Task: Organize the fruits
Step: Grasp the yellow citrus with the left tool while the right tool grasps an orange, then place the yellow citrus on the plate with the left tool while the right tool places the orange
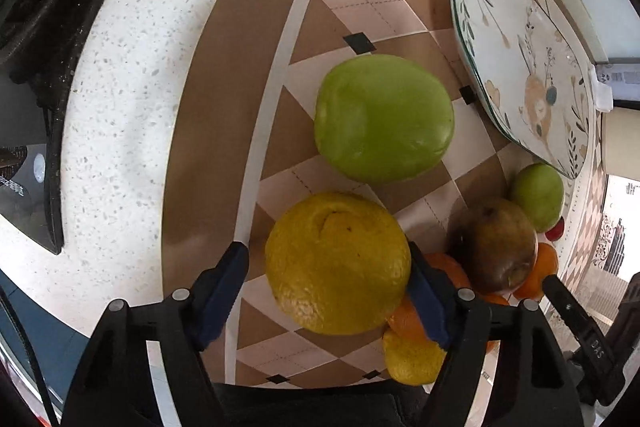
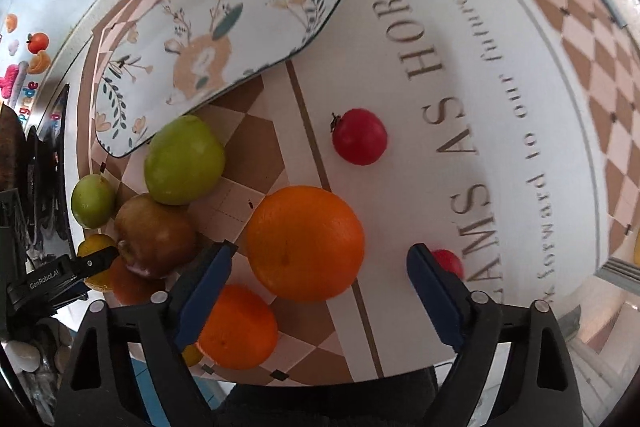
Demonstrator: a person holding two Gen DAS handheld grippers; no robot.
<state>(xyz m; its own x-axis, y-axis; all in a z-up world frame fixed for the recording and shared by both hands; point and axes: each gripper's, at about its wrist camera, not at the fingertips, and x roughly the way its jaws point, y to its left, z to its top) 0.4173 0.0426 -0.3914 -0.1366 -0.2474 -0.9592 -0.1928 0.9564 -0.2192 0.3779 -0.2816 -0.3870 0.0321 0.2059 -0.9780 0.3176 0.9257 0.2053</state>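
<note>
In the left wrist view a big yellow citrus lies on the checked mat between the blue pads of my left gripper. The right pad touches its side and the left pad stands clear, so the jaws are open. Beyond it lies a large green apple. In the right wrist view my right gripper is open around a large orange, with gaps on both sides. A second orange lies by its left finger. A flowered plate sits behind the fruit.
A brown fruit, green apples and a small green fruit crowd the left. Two red fruits lie on the lettered mat. A speckled counter borders the mat, with a dark stove edge beyond.
</note>
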